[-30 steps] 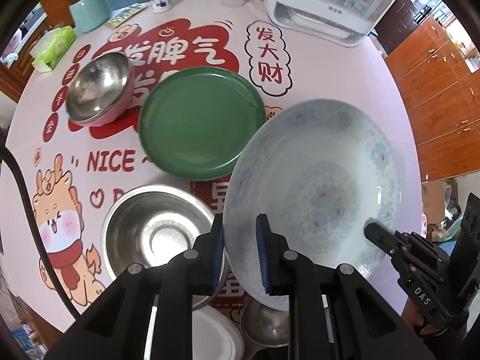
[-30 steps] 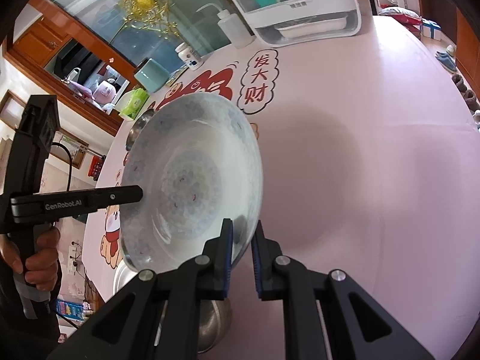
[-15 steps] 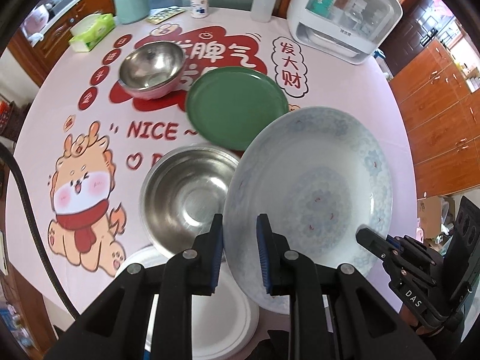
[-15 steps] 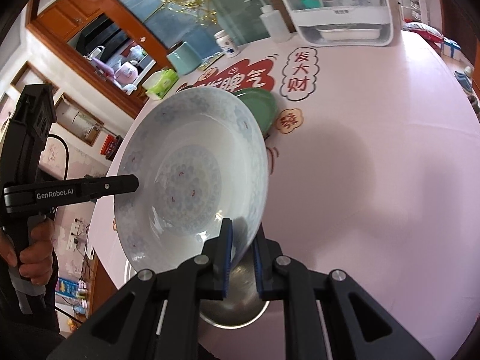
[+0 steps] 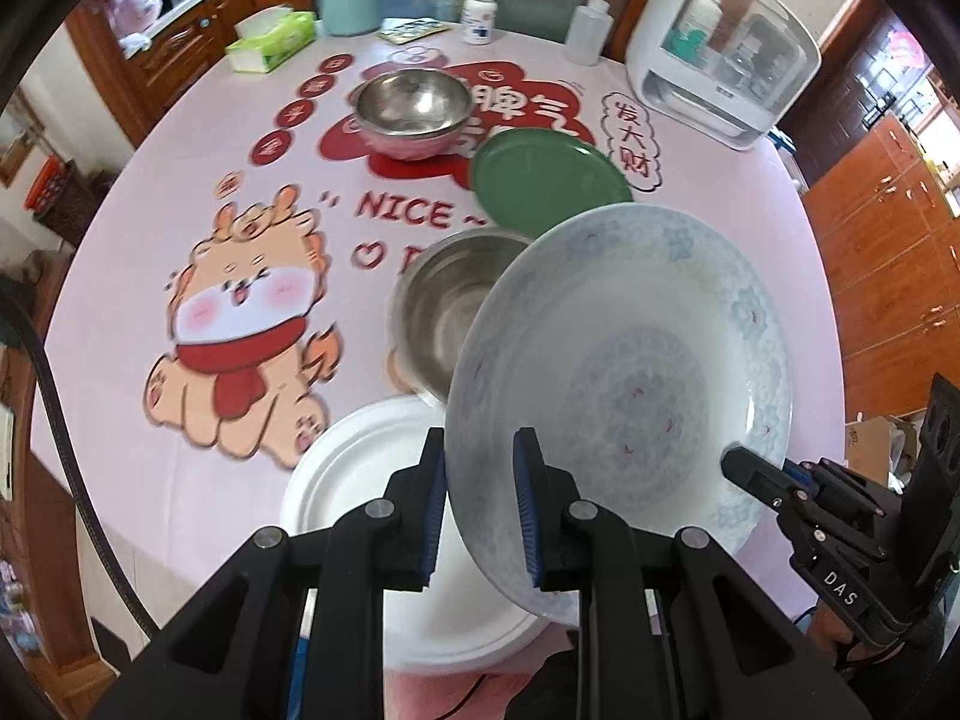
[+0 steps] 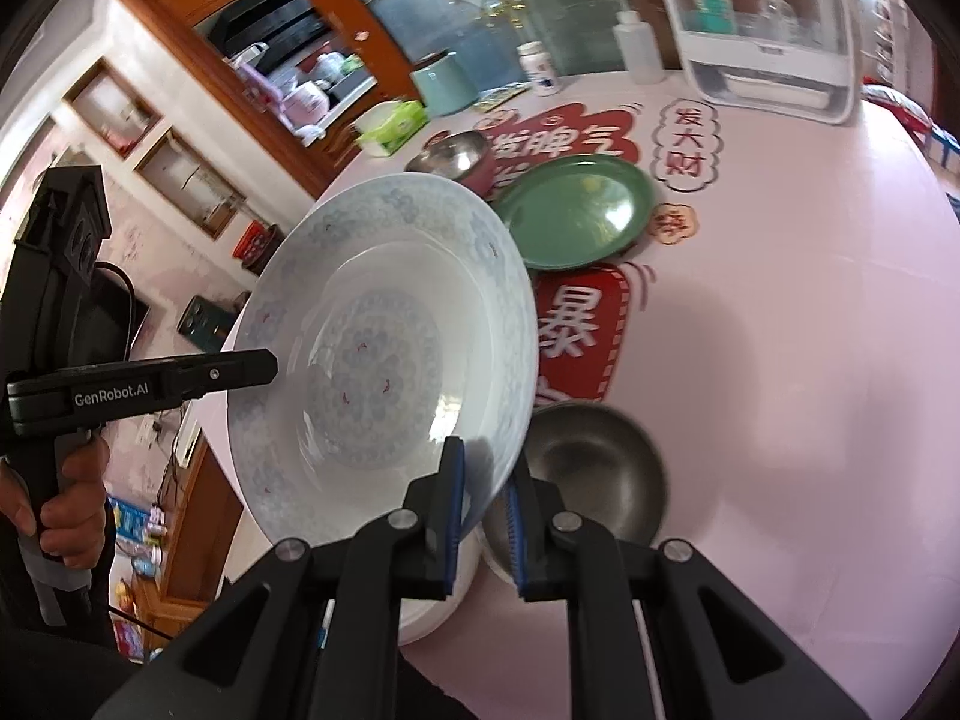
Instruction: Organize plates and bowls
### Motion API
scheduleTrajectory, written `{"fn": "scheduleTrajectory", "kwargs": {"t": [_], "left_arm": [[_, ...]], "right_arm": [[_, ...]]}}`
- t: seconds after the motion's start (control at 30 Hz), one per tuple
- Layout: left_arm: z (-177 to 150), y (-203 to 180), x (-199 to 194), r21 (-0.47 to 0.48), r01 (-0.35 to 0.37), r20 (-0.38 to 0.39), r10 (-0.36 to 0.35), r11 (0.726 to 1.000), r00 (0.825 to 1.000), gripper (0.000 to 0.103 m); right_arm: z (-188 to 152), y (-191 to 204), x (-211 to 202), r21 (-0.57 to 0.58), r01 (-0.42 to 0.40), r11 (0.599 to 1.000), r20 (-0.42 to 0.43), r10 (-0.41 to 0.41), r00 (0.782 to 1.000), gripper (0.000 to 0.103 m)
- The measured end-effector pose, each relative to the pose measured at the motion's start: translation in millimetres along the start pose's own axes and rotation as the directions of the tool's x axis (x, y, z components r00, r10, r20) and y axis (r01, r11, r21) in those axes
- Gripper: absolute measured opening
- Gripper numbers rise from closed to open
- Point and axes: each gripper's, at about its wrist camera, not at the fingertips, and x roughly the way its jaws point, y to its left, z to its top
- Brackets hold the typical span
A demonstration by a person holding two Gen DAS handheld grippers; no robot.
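A large white plate with a pale blue pattern [image 5: 630, 372] hangs tilted in the air above the table, also seen in the right wrist view [image 6: 384, 348]. My left gripper [image 5: 477, 504] is shut on its left rim. My right gripper [image 6: 483, 498] is shut on the opposite rim. Below it lie a white plate [image 5: 360, 498] and a steel bowl [image 5: 444, 306], the bowl also in the right wrist view [image 6: 594, 474]. A green plate [image 5: 546, 180] and a second steel bowl in a pink shell [image 5: 411, 111] sit farther back.
The round table has a pink cloth with red print and a cartoon [image 5: 240, 324]. At the far edge stand a white cabinet with a clear lid [image 5: 720, 54], a squeeze bottle [image 5: 588, 24], a pill bottle [image 5: 480, 15], a teal canister [image 5: 348, 0] and a tissue box [image 5: 270, 39].
Both grippers have pulled back toward the near table edge with the patterned plate held between them. The white plate and the near steel bowl have come into fuller view beneath it.
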Motion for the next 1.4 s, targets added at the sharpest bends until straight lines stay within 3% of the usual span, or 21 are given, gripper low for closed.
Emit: {"fn": "scheduleTrajectory", "kwargs": {"t": [0.4,0.7,1.4], "left_arm": [[-56.8,58.6,-11.9,-0.122,-0.044,-0.023,0.041,0.992,0.999,0.018],[-89.3,87.5,7.9,-0.197,-0.045,-0.079,0.03,0.979,0.996,0.018],[-98.6,106.4,79.3,-0.243,-0.046,-0.245,-0.015,0.969,0.97,0.019]], "right_arm": [[-25.9,49.6,26.5,-0.095,-0.062,0.994,-0.113,0.051,0.992,0.012],[-46.9,67.0,47.8,-0.127,-0.073,0.989,-0.198,0.047,0.979,0.013],[-65.2,58.4,93.2,-0.11,-0.002,0.994,-0.354,-0.037,0.935,0.013]]}}
